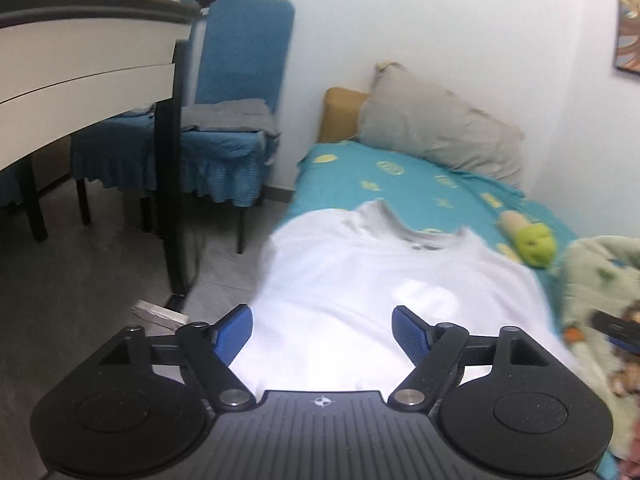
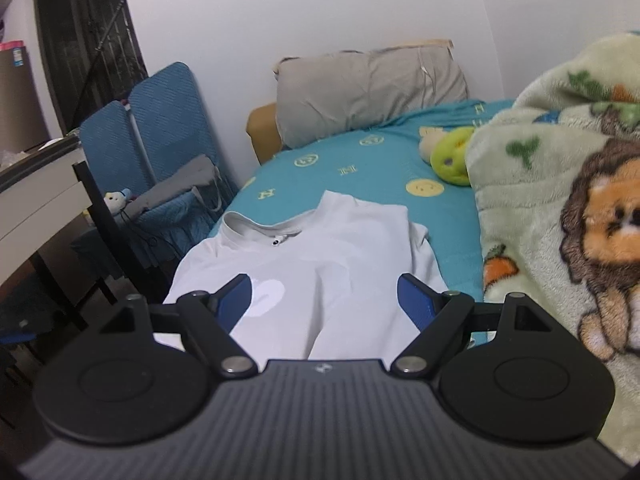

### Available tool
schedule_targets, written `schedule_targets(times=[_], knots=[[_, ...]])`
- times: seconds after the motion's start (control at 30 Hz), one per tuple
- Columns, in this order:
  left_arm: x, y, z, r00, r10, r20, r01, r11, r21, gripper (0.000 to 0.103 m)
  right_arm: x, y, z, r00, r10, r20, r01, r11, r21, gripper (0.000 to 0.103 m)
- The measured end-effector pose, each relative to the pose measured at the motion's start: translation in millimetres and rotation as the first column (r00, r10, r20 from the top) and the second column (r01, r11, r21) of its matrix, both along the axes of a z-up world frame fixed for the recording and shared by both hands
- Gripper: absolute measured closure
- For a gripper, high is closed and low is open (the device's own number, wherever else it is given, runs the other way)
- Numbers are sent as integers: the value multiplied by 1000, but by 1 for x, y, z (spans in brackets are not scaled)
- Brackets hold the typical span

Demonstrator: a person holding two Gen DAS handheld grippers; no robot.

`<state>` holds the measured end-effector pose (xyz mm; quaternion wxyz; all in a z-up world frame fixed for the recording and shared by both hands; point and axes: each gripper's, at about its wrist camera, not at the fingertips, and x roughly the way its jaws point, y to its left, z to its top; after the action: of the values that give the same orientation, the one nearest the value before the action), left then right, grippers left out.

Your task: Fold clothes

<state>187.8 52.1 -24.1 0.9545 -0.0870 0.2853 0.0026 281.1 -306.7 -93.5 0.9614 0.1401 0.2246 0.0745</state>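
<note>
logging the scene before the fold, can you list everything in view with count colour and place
t-shirt: one, white, flat on the bed, collar toward the pillow
bed sheet: one, teal with yellow prints, covering the bed
pillow: one, grey-beige, at the head of the bed against the wall
plush toy: one, green and cream, on the sheet beside the blanket
blanket: one, pale green with a lion print, heaped right of the shirt
chairs: two, blue covers, left of the bed; grey cloth on one seat
table: one, white top, black legs, far left
left gripper: one, black with blue pads, open above the shirt
right gripper: one, same, open above the shirt
</note>
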Motion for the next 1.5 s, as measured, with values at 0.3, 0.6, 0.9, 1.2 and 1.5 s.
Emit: schedule_targets(times=[0.3,0.6,0.9,1.2,1.5], knots=[[-41,-39,-13,993,-112,46,107,990,87,17,-15,9,-13,998,-60,-24,58,994,-94,22],[-36,-29,-23,996,-94,11,92,992,89,17,-30,-6,-16,988,-120,-96,120,993,-7,22],[-36,-44,-28,992,-122,-6,122,985,119,15,-20,-27,-20,982,-156,-107,165,983,75,22],[-27,-44,-34,994,-104,-37,107,990,95,15,14,-63,-30,973,-191,-128,214,958,194,22],[-16,-46,-44,992,-108,-67,112,991,71,15,50,-73,-69,959,-169,-228,224,943,246,22]])
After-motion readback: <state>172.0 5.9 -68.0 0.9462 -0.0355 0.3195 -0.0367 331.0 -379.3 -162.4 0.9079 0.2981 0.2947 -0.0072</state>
